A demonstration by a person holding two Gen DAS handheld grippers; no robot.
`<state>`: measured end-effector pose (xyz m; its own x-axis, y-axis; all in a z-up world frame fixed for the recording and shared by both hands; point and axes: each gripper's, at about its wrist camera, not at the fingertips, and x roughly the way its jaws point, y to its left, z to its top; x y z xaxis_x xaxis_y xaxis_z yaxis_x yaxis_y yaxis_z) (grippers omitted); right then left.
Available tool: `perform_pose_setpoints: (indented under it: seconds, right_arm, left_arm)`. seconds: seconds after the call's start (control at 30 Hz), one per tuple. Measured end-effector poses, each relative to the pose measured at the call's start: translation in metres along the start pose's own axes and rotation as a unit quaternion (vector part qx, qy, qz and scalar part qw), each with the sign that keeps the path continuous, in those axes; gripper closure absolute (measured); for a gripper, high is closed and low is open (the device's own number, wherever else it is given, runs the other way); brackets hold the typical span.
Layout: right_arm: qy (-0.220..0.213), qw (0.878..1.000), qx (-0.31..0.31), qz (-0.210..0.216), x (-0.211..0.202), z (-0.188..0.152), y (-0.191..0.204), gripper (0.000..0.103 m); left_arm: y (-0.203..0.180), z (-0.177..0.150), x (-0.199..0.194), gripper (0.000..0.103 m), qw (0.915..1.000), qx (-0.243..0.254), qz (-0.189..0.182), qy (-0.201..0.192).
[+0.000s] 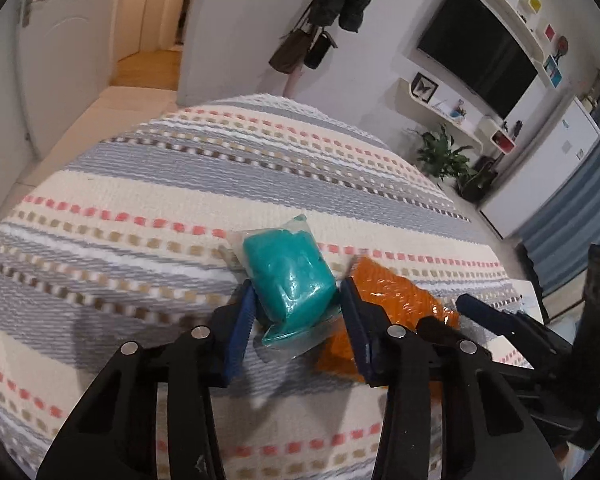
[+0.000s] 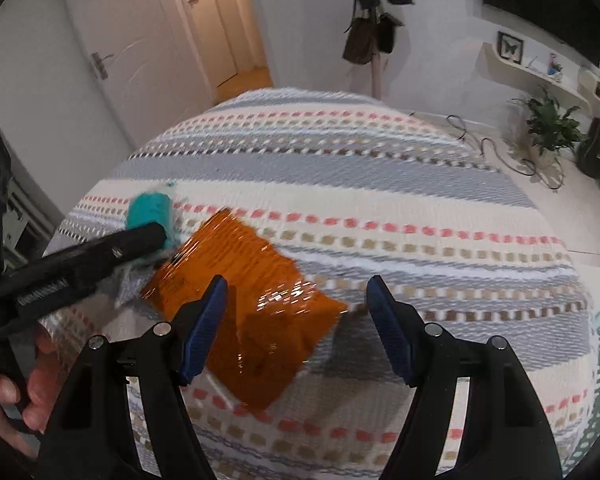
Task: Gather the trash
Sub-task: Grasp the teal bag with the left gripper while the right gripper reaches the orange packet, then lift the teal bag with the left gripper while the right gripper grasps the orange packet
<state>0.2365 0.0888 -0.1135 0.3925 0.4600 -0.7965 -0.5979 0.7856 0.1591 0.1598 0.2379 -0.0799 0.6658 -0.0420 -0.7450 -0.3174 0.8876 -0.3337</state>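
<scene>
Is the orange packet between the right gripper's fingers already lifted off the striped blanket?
No, the orange packet lies flat on the striped blanket.

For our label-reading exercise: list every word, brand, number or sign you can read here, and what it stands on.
No text is legible.
Left hand-held gripper: white lettering along its black side, seen from the right wrist; too blurred to read.
Orange packet: small dark print; too blurred to read.

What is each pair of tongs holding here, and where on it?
Left tongs grip the teal packet across its lower sides. Right tongs stand open over the orange wrapper, holding nothing.
</scene>
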Motion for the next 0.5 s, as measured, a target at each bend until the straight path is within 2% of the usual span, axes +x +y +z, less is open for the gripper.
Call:
perform_pose_setpoints:
  seconds: [0.1,0.27,0.33,0.43,0.5]
  right_arm:
    - [0.011,1.0,-0.029,0.004,0.001,-0.007,0.014,0.035]
    - [0.033,0.996,-0.07,0.042,-0.01,-0.028,0.047,0.035]
    - [0.026,0.996,-0.078,0.039,-0.015,-0.032,0.058,0.035]
    - [0.017,0.998,-0.059,0.006,-0.012,-0.026,0.056,0.035]
    - [0.028,0.999,-0.031,0.02,-0.006,-0.019,0.05,0.035]
  left_arm:
    - [0.014,-0.006,-0.015,0.062,0.9999,-0.007,-0.006,-0.011]
    - [0.028,-0.018,-0.036,0.062,0.9988,-0.011,0.001,-0.048]
    - [0.031,-0.021,-0.042,0.062,0.9979,-0.016,0.0,-0.063]
    - [0.037,-0.022,-0.041,0.062,0.9973,-0.018,-0.012,-0.07]
    - [0.037,-0.029,-0.043,0.062,0.9967,-0.012,-0.012,-0.08]
